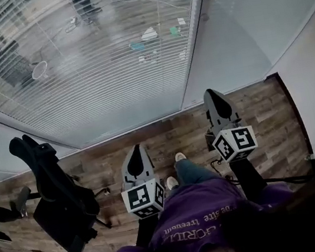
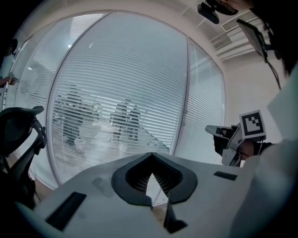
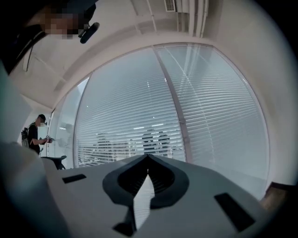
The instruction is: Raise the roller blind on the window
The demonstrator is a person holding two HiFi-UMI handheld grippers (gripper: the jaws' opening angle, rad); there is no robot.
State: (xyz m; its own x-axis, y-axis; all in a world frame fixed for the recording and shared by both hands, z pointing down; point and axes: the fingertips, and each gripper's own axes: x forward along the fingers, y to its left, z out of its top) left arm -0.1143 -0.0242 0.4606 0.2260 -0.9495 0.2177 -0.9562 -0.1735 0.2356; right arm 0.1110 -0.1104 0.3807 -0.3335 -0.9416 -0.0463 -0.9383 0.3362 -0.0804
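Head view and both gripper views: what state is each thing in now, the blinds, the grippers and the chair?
Left-panel slatted blind: down, slats tilted open, room beyond visible.
Right-panel slatted blind: down, slats look closer to shut.
Left gripper: jaws together, nothing between them, clear of the blinds.
Right gripper: jaws together, empty, clear of the blinds.
Office chair: upright on the floor, unoccupied.

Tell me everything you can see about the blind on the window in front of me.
The blind is a run of thin white horizontal slats, plastic or metal by the look, hanging fully lowered almost to the wooden floor. The slats are tilted open, so a room beyond shows through. Nothing visible touches it.
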